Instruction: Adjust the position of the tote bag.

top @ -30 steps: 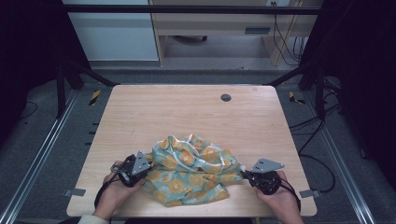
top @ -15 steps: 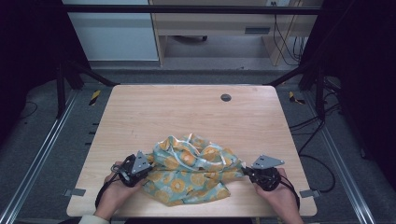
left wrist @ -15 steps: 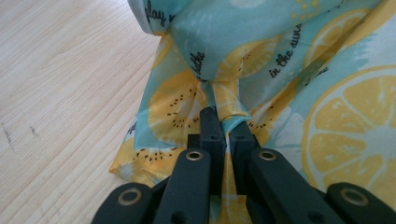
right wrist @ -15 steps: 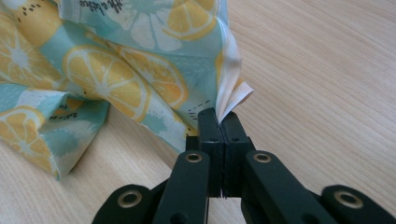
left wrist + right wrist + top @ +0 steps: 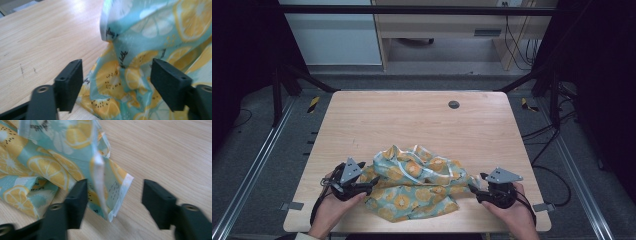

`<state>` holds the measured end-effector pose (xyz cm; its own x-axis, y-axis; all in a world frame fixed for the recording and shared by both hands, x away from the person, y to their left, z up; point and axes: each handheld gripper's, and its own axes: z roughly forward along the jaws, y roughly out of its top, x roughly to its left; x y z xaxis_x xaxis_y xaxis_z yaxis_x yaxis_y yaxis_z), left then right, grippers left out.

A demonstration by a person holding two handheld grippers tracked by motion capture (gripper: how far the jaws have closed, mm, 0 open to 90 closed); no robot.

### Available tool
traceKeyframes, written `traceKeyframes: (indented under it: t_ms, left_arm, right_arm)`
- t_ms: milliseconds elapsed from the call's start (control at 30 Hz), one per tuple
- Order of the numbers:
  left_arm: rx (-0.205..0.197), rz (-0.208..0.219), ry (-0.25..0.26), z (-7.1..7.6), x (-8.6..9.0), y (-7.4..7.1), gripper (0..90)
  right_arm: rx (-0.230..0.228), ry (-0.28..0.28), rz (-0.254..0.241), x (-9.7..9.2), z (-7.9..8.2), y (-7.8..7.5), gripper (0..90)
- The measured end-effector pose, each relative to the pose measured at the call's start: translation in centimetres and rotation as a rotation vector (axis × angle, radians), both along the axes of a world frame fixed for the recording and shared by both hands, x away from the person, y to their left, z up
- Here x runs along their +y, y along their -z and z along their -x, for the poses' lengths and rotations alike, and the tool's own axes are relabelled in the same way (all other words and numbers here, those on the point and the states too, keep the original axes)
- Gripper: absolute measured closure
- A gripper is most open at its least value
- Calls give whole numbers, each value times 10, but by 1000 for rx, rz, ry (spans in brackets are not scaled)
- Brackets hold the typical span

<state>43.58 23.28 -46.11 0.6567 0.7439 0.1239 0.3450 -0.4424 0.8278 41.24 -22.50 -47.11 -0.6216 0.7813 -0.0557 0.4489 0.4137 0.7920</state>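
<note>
The cloth [image 5: 419, 182] lies crumpled on the near half of the table [image 5: 412, 117], between my two hands. It is a teal fabric printed with yellow lemon slices, bunched into folds, with its near edge close to the table's near rim. One end reaches toward my left claw [image 5: 371, 184], the other toward my right claw [image 5: 473, 189].

In the left gripper view, the cloth [image 5: 140, 62] rises in a fold between my left claw's [image 5: 117, 80] two black pads. The pads stand spread, with clear gaps on both sides of the fabric; they do not press on it. These jaws have just been opening, and the cloth sits loose between them.

In the right gripper view, a white-hemmed corner of the cloth [image 5: 100, 180] stands up between my right claw's [image 5: 115, 198] pads. The left pad is close against the fabric, but the right pad stands well apart from it over bare wood. These jaws have also just been opening, and nothing is pinched.

My left hand [image 5: 334, 207] and right hand [image 5: 512, 212] hold the grippers low at the near edge of the table. A cable trails back from each one.

On the far half of the table, a small dark round disc [image 5: 454, 104] sits right of centre, well apart from the cloth.
</note>
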Motion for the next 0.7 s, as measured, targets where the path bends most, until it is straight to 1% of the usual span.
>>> traceKeyframes:
  t_ms: [33,100,133,233,300,367,400,467,533,567,600,633,667,700]
  left_arm:
    - [-1,22,-5,1,2,-1,234]
    - [4,36,-16,2,4,-3,173]
    - [2,54,-24,2,4,-3,158]
    - [0,84,-39,2,6,-5,133]
    - [-6,113,-48,3,8,-8,121]
    - [-7,154,-56,4,11,-10,113]
    - [-6,167,-56,4,13,-10,110]
    - [5,186,-61,4,15,-10,108]
    - [12,186,-65,4,16,-10,107]
    - [15,186,-69,3,17,-9,107]
    - [16,186,-70,3,17,-9,107]
    - [21,184,-71,3,16,-9,108]
    - [24,184,-72,3,16,-8,108]
    - [25,173,-72,3,16,-8,109]
  right_arm:
    - [-6,5,-6,-1,2,-1,311]
    - [-16,9,-31,-2,5,-3,224]
    - [-17,11,-39,-2,6,-4,192]
    - [-25,17,-60,-4,10,-7,141]
    - [-29,18,-91,-6,12,-11,123]
    - [-45,11,-104,-7,14,-15,113]
    - [-53,7,-113,-8,14,-18,112]
    - [-65,-4,-149,-6,13,-25,120]
    - [-75,-16,-172,-2,9,-33,153]
    - [-70,-31,-181,2,6,-38,189]
    - [-66,-56,-173,9,2,-44,215]
    - [-64,-70,-168,14,-1,-47,230]
    - [-61,-98,-155,24,-4,-53,261]
    - [-62,-119,-152,30,-6,-57,288]
